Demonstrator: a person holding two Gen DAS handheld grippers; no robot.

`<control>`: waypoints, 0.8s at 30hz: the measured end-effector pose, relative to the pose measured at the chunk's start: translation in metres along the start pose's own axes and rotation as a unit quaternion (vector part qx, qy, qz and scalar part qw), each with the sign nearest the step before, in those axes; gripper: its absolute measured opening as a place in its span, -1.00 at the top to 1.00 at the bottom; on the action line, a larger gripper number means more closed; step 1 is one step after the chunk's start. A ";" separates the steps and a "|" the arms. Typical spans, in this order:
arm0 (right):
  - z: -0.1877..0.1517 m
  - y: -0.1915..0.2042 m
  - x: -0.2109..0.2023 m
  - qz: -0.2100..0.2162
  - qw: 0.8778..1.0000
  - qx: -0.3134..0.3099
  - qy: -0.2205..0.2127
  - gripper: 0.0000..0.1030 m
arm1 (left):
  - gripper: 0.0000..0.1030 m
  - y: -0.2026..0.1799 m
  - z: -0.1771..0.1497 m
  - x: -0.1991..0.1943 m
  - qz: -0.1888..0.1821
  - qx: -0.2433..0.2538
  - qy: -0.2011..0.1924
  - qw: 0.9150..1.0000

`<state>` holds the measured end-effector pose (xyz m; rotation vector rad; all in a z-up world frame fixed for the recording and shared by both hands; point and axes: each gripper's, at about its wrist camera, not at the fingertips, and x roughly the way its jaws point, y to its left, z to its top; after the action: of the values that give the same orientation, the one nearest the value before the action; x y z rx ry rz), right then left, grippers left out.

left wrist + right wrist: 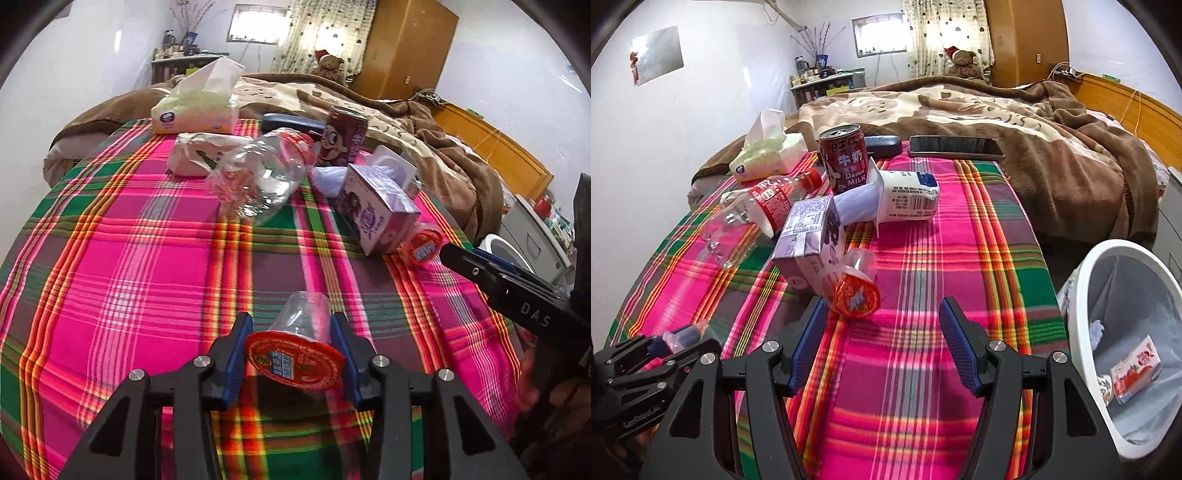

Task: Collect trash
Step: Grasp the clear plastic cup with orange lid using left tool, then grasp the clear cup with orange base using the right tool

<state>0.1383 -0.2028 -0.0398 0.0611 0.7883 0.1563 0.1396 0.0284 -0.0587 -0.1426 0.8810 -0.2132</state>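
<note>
In the left wrist view a small clear plastic cup with a red foil lid lies on its side on the plaid cloth. My left gripper is shut on it, its blue pads pressing both sides of the cup. The right wrist view shows the same left gripper low at the left, with the cup in it. My right gripper stands open above the cloth with nothing between its fingers. An orange-lidded jelly cup lies just beyond its left fingertip, against a purple carton. The right gripper reaches in beside that jelly cup.
A clear bottle, a red milk can, a white yogurt cup and a tissue pack lie further back. A phone and a dark case sit at the far edge. A white bin holding some trash stands at the right.
</note>
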 end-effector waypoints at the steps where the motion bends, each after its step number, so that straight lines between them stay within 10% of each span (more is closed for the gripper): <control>1: 0.001 0.000 0.002 0.005 1.000 0.003 0.003 -0.25 | 0.15 0.002 0.001 0.001 0.001 -0.003 0.000 1.000; 8: 0.005 0.004 0.013 0.020 1.000 0.007 0.011 -0.22 | 0.15 0.012 0.007 0.004 0.004 -0.015 -0.003 1.000; 19: 0.008 0.003 0.023 0.021 0.999 0.005 0.033 0.67 | 0.15 0.016 0.014 0.010 0.007 -0.013 0.000 1.000; 24: 0.008 0.001 0.023 0.021 0.999 0.006 0.032 0.73 | 0.15 0.016 0.015 0.011 0.008 -0.016 -0.001 1.000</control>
<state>0.1598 -0.1982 -0.0501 0.0847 0.8520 0.1946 0.1602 0.0417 -0.0612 -0.1649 0.8843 -0.1844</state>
